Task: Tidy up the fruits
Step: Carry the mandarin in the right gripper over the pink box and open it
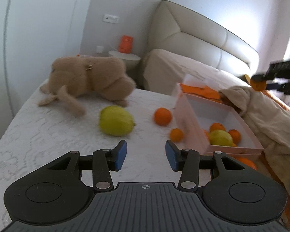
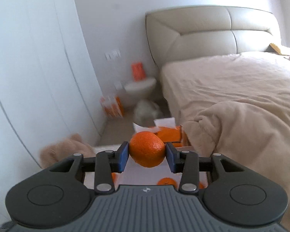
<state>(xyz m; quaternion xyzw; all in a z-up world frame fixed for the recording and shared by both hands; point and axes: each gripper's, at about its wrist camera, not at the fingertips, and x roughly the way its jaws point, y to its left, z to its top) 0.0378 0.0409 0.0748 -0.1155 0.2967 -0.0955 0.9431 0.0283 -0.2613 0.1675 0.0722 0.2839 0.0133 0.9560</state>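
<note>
The right gripper (image 2: 147, 155) squeezes an orange (image 2: 147, 149) between its blue pads, up over the pink box (image 1: 239, 119), likely to drop it in with the other fruit. The left gripper (image 1: 146, 155) is wide open and holds nothing. A green fruit (image 1: 116, 120) lies on the white mattress (image 1: 38, 135) just ahead of it, toward the left.

A home bedroom, padded headboard (image 2: 208, 29) standing at twelve o'clock, beige bedding (image 2: 232, 81) lying rumpled, plush toy (image 1: 89, 79) sprawling at ten o'clock
</note>
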